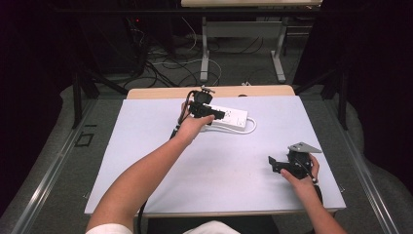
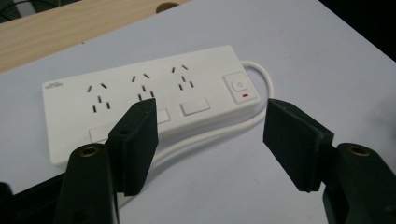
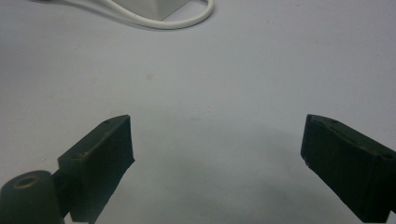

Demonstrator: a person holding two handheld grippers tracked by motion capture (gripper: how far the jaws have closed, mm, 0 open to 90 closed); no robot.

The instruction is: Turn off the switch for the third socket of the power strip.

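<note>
A white power strip [image 1: 234, 117] with three sockets and a switch lies at the far middle of the white table top [image 1: 219, 170]. Its white cable [image 1: 251, 127] loops off its right end. My left gripper [image 1: 216, 116] hovers over the strip's near left side. In the left gripper view the strip [image 2: 140, 93] sits just beyond my left gripper [image 2: 210, 123], which is open with nothing between its jaws, and the switch [image 2: 239, 87] shows a red mark. My right gripper [image 1: 272, 163] rests near the front right, open over bare table [image 3: 215, 140], with the cable loop [image 3: 163, 22] far ahead.
A wooden strip [image 1: 160, 92] runs along the table's far edge. Beyond it, cables [image 1: 165, 68] lie on the floor beside the grey legs [image 1: 204, 53] of another table. Dark frame bars [image 1: 78, 97] stand at both sides.
</note>
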